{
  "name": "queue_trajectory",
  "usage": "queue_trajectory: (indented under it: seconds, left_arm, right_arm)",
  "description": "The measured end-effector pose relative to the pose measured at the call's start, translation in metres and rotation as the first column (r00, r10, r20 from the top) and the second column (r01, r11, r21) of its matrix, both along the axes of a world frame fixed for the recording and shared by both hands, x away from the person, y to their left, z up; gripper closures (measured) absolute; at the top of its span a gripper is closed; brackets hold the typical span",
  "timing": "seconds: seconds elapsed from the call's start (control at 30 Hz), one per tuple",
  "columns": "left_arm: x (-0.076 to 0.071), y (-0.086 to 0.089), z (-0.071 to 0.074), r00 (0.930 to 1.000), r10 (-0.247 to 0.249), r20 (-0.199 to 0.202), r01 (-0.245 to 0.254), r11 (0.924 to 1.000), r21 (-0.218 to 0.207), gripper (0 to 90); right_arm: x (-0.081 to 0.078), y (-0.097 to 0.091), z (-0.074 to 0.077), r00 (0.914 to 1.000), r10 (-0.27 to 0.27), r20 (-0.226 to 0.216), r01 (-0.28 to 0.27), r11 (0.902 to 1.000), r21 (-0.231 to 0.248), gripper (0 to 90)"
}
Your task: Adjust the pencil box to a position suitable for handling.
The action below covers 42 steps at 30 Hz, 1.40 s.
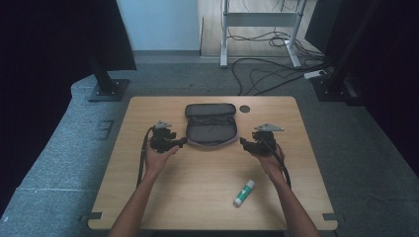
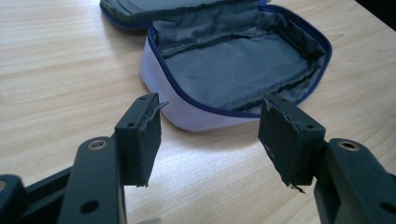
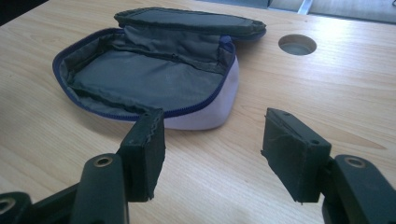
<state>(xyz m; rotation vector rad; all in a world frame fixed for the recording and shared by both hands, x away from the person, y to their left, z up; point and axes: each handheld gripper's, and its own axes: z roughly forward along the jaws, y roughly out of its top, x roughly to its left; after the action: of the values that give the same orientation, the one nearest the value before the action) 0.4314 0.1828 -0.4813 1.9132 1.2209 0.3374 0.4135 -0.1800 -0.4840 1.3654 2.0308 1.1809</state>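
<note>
An unzipped pouch (image 1: 211, 129) lies open at the table's middle back, pale lilac outside with a blue zip and grey lining, its lid flipped away. Its inside looks bare in the left gripper view (image 2: 233, 65) and the right gripper view (image 3: 149, 70). My left gripper (image 1: 182, 142) stands open just left of the pouch, jaws apart over the wood (image 2: 210, 140). My right gripper (image 1: 243, 142) stands open just right of the pouch (image 3: 210, 149), holding nothing. A white glue stick with a green cap (image 1: 244, 192) lies on the table near the front right, below my right hand.
A round cable hole (image 1: 244, 109) sits in the wooden table (image 1: 148, 197) behind the pouch, also seen from the right gripper (image 3: 297, 44). Beyond the table are stand bases (image 1: 108, 89), a desk frame and loose cables (image 1: 267, 69) on the grey floor.
</note>
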Motion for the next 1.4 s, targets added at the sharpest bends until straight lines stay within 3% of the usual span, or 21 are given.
queue_trajectory:
  seconds: [0.3,0.53,0.73,0.9,1.0,1.07,1.3,1.33,1.4]
  left_arm:
    - [0.019,-0.004,-0.004,0.9997,0.017,-0.015,-0.017,0.9995,0.027,39.5]
    - [0.045,-0.018,-0.016,0.9988,0.011,-0.047,-0.009,0.9992,0.039,39.4]
    - [0.053,-0.021,-0.020,0.9984,0.020,-0.053,-0.018,0.9991,0.039,39.5]
    - [0.057,-0.019,-0.025,0.9972,0.042,-0.062,-0.039,0.9981,0.047,39.8]
    - [0.059,-0.019,-0.030,0.9962,0.060,-0.064,-0.054,0.9947,0.087,39.8]
    - [0.060,-0.019,-0.032,0.9955,0.066,-0.068,-0.060,0.9945,0.086,39.8]
    - [0.066,-0.022,-0.043,0.9941,0.077,-0.077,-0.069,0.9932,0.093,41.3]
    - [0.067,-0.024,-0.046,0.9944,0.078,-0.071,-0.069,0.9906,0.118,41.7]
    - [0.067,-0.026,-0.048,0.9944,0.078,-0.071,-0.068,0.9900,0.123,42.0]
  right_arm:
    - [0.019,0.010,-0.003,0.9995,0.023,-0.024,-0.023,0.9997,0.000,40.7]
    - [0.039,0.019,-0.014,0.9987,0.001,-0.050,-0.001,0.9999,-0.010,42.1]
    - [0.052,0.023,-0.025,0.9975,-0.013,-0.069,0.013,0.9999,-0.003,43.0]
    - [0.058,0.026,-0.028,0.9981,-0.014,-0.060,0.014,0.9999,0.009,45.4]
    - [0.062,0.029,-0.030,0.9970,-0.015,-0.076,0.015,0.9999,0.006,46.7]
    - [0.064,0.031,-0.029,0.9979,-0.015,-0.064,0.015,0.9999,0.008,47.3]
    - [0.073,0.035,-0.036,0.9955,-0.042,-0.085,0.039,0.9986,-0.036,48.3]
    - [0.076,0.034,-0.040,0.9942,-0.043,-0.099,0.039,0.9983,-0.043,49.3]
    - [0.077,0.034,-0.042,0.9936,-0.043,-0.105,0.038,0.9983,-0.043,50.2]
